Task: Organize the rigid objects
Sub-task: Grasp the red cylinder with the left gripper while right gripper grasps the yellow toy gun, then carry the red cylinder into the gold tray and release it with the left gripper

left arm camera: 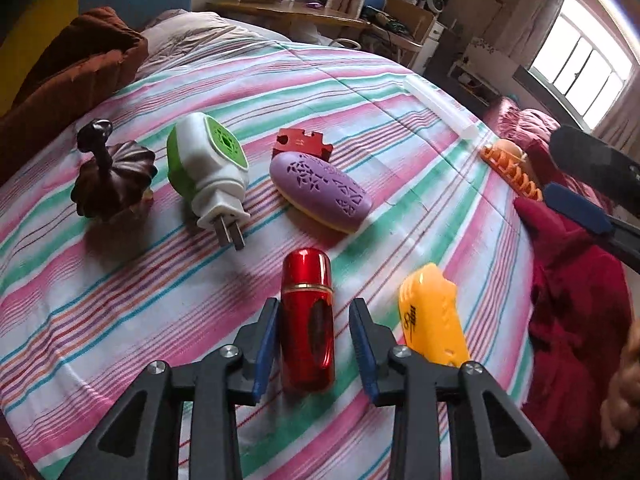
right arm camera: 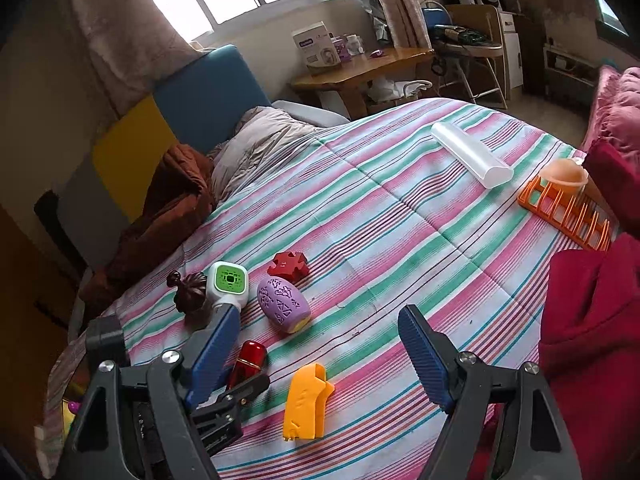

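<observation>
A red metal cylinder (left arm camera: 307,320) lies on the striped bedspread between the fingers of my left gripper (left arm camera: 314,312). The jaws are open around it; the left pad touches it, the right pad stands apart. It also shows in the right wrist view (right arm camera: 249,360). A yellow plastic piece (left arm camera: 434,316) lies just right of it. Farther off lie a purple oval case (left arm camera: 320,188), a red puzzle block (left arm camera: 304,144), a white-and-green plug-in device (left arm camera: 208,172) and a dark brown ornament (left arm camera: 112,176). My right gripper (right arm camera: 320,344) is open and empty, above the yellow piece (right arm camera: 306,404).
A clear tube (right arm camera: 472,154) and an orange rack (right arm camera: 568,208) lie at the bed's far right. Red clothing (right arm camera: 592,320) is piled on the right edge, brown bedding (right arm camera: 160,216) on the left. A wooden desk (right arm camera: 360,68) stands beyond the bed.
</observation>
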### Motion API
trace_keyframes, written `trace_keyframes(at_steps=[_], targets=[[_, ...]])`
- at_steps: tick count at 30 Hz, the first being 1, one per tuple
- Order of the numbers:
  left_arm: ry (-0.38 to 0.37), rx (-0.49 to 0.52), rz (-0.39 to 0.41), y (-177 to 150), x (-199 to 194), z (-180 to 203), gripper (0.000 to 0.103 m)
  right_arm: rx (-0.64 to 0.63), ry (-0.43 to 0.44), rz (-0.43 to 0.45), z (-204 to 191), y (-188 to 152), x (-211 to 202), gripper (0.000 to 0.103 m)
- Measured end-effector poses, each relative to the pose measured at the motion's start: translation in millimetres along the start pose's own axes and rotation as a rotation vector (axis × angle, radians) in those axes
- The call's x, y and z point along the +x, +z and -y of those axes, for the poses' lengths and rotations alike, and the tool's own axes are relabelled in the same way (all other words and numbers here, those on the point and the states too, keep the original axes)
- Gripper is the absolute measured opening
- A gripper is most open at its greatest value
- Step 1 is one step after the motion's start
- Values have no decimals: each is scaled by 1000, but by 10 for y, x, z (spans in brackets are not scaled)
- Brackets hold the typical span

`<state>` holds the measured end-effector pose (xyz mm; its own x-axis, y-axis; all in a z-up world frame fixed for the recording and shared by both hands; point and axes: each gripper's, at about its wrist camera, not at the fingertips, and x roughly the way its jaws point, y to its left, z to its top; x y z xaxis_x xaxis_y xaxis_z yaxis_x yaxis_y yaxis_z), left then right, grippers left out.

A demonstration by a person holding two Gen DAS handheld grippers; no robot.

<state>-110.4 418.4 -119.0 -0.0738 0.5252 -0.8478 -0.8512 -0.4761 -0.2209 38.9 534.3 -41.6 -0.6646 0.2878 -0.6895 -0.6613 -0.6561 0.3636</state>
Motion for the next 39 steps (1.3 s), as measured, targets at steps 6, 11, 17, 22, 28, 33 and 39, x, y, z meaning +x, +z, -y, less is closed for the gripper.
trace_keyframes(at_steps=[6,11,17,22,28,33,39], targets=[[53,-39,54,-210,-198,-39,26,-12,6,-58,-25,-11,98,82],[94,-132,133,-448,-618,-124,26,-89,13,-268,-173,-126,440,82],[186,-179,231,-752,-1189,-151,26,-214,-36,-387,-360,-342,657,82],[282,-223,310,-956,-1631,-186,26,-299,-71,-463,-469,-514,808,82],[390,-282,374,-1234,-2102,-281,26,-418,-143,-501,-586,-704,906,30],[450,-330,401,-1463,-2363,-378,26,-479,-152,-481,-655,-784,902,28],[503,-405,415,-1769,-2579,-582,26,-540,-102,-468,-767,-896,884,28]])
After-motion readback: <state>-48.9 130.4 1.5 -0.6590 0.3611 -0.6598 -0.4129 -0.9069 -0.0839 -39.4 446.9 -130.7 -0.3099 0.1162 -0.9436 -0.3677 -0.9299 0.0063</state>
